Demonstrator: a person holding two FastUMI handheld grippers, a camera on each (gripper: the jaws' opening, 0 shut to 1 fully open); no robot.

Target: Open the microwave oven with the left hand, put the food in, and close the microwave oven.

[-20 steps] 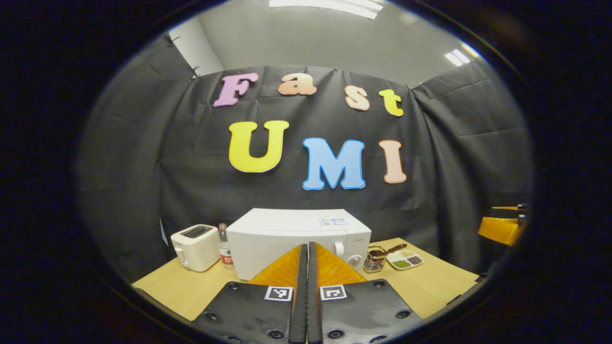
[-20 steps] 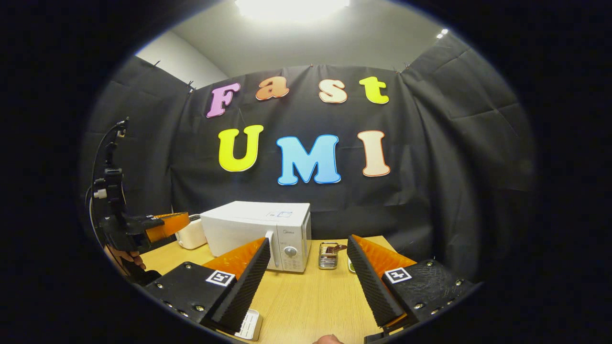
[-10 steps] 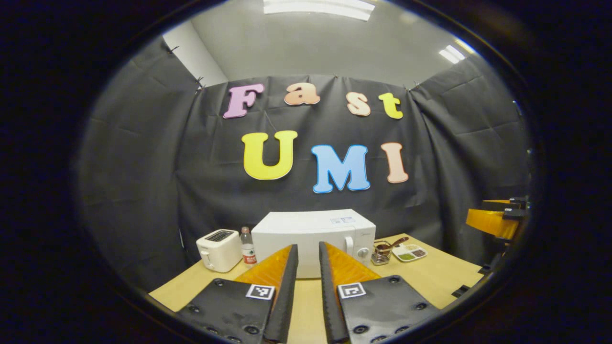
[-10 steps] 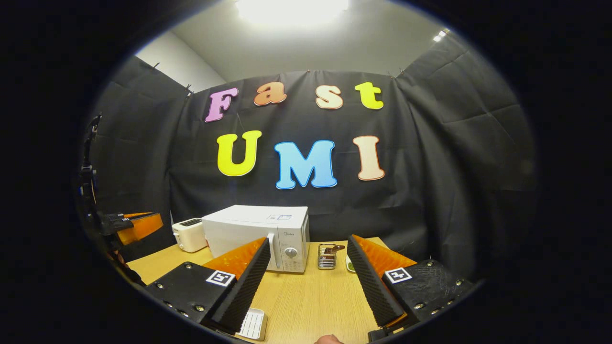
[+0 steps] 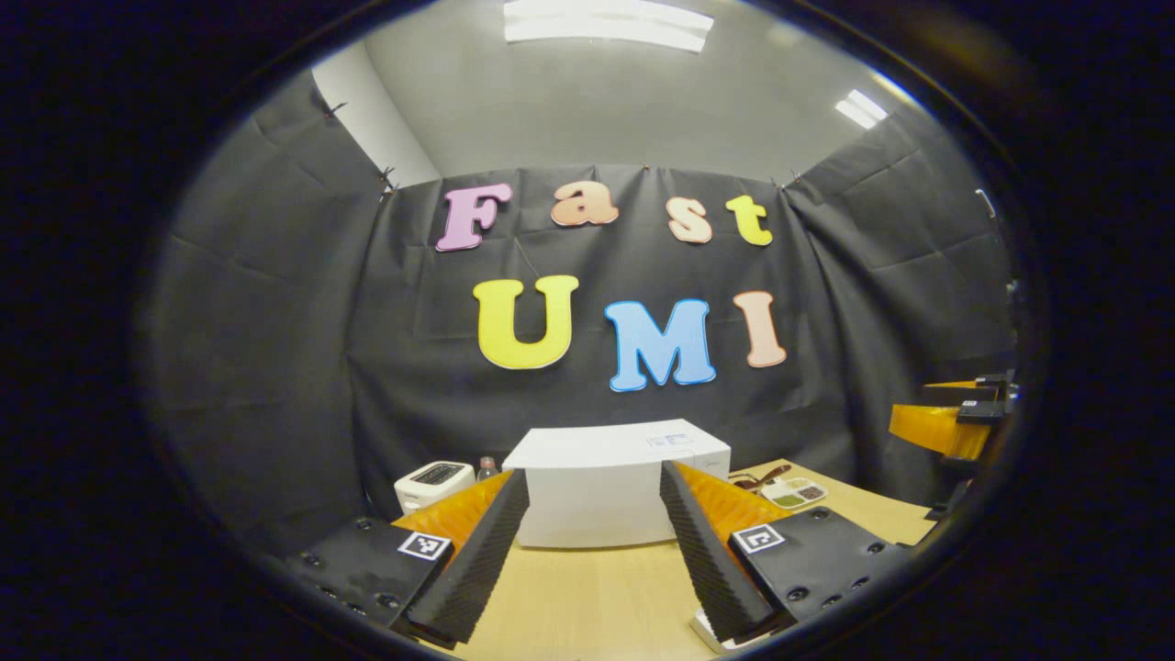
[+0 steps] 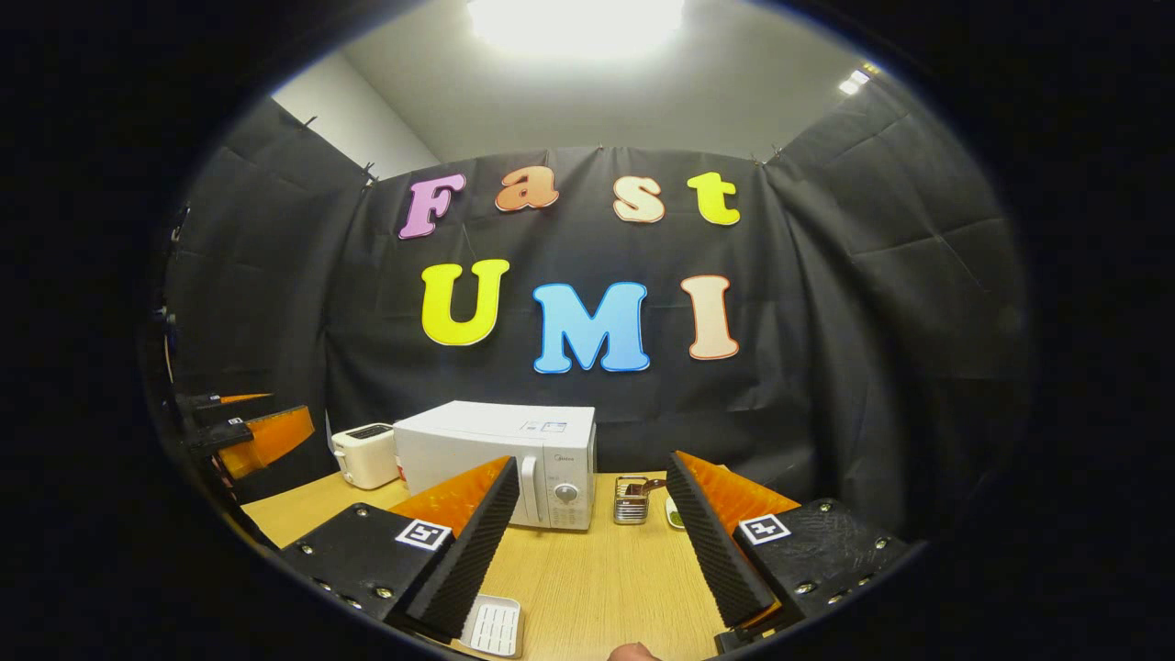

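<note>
Tools (image 5: 587, 551) apart above wooden table (image 6: 597, 588)

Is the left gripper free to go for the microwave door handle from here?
Probably yes. The left gripper is open and faces the microwave; bare table lies between. The door handle looks unobstructed.

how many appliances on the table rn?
2: the white microwave at the back middle, door shut, and the white toaster just to its left. More may sit hidden behind the gripper fingers.
</note>
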